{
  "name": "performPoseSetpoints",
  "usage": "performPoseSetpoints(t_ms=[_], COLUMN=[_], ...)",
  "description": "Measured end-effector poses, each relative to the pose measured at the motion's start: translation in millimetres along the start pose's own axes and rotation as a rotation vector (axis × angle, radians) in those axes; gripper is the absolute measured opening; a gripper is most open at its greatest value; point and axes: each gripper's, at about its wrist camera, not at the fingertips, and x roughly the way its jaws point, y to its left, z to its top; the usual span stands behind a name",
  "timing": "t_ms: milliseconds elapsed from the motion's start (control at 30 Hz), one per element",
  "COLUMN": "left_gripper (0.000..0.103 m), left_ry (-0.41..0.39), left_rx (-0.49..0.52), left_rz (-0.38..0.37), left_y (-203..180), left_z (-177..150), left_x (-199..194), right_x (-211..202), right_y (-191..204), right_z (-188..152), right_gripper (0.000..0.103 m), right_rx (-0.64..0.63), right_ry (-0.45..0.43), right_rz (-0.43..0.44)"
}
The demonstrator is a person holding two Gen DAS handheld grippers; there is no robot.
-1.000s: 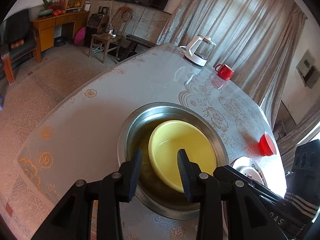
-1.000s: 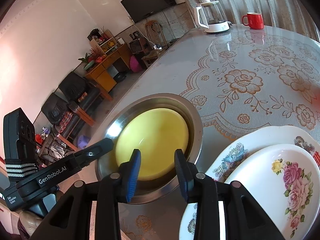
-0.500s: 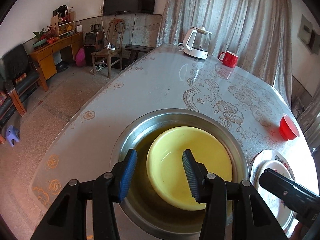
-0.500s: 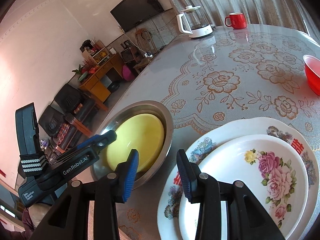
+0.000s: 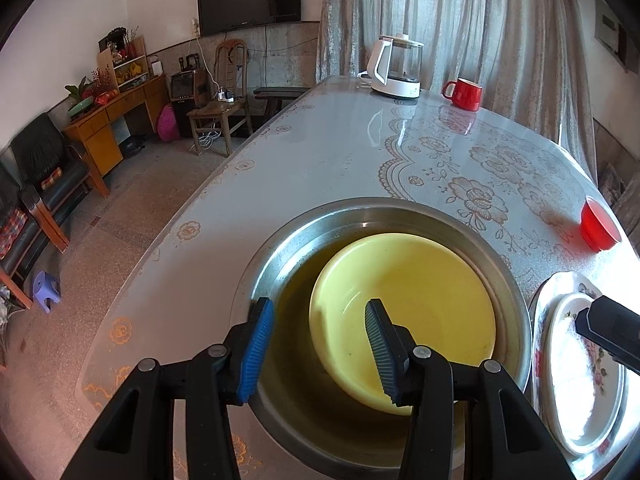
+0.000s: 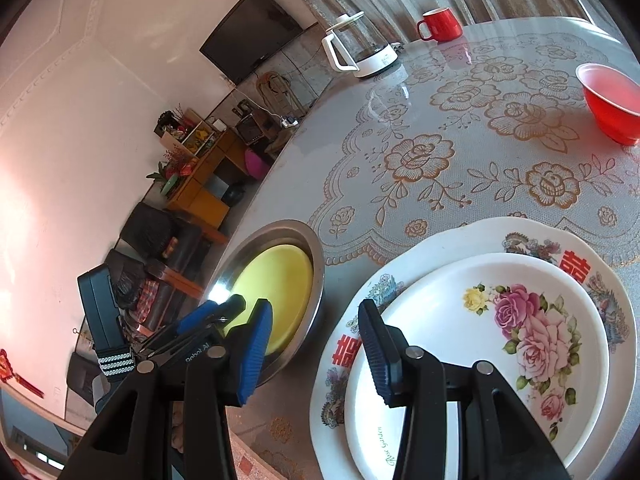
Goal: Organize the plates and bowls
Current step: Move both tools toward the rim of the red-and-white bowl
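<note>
The round yellow plastic bowl (image 5: 404, 320) sits nested inside the wide stainless-steel basin (image 5: 384, 216) near the counter (image 5: 312, 160) edge. The left tool (image 5: 318, 344) hangs over it, jaws apart and empty, one blue pad (image 5: 256, 348) outside the basin wall, the other above the bowl's hollow; it has dipped closer and rolled level over the last second. The right tool (image 6: 316, 354) has swung away from the basin towards 3 o'clock, its jaws opening with nothing between them, now over the rim of the white rose-patterned plate (image 6: 500, 352) stacked on the larger oval printed platter (image 6: 532, 232). A red plastic bowl (image 6: 612, 100) waits loose at 1 o'clock. Likely the nesting step is finished and that bowl comes next.
</note>
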Motion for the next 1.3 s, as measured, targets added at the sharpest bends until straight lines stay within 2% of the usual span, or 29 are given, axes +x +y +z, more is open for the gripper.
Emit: performPoseSetpoints(t_ms=[67,400,467,567,633,733,800,1000,1133,1300], left_gripper=[0.048,0.046,0.046,0.046,0.046,0.055,0.056,0.056,0.056,0.064], left_ry=[-0.001,-0.073,-0.085,-0.071,-0.073,-0.080,-0.094,-0.126,-0.115,-0.101], left_rx=[0.007,0.060,0.064,0.045,0.024,-0.014,-0.024,0.023,0.059,0.119], left_rz=[0.013,0.109,0.120,0.110,0.079,0.011,-0.021,-0.102,-0.162,-0.247], left_y=[-1,-6,-5,-2,-1,0,-4,-29,-54,-92], left_z=[1,-1,-2,-2,-1,3,6,16,23,31], left_x=[0,-11,-12,-11,-12,-19,-25,-39,-42,-45], right_x=[-1,-20,-24,-27,-31,-42,-51,-78,-95,-113], right_y=[-5,-27,-33,-44,-49,-58,-65,-97,-122,-144], right_z=[2,10,11,11,12,15,16,15,11,9], right_gripper=[0.045,0.045,0.051,0.052,0.052,0.052,0.052,0.052,0.052,0.052], right_rx=[0.035,0.105,0.122,0.154,0.162,0.171,0.174,0.236,0.282,0.328], right_ry=[0.000,-0.054,-0.065,-0.074,-0.085,-0.116,-0.141,-0.197,-0.230,-0.267], right_rz=[0.022,0.007,-0.001,-0.004,-0.008,-0.038,-0.070,-0.141,-0.192,-0.228])
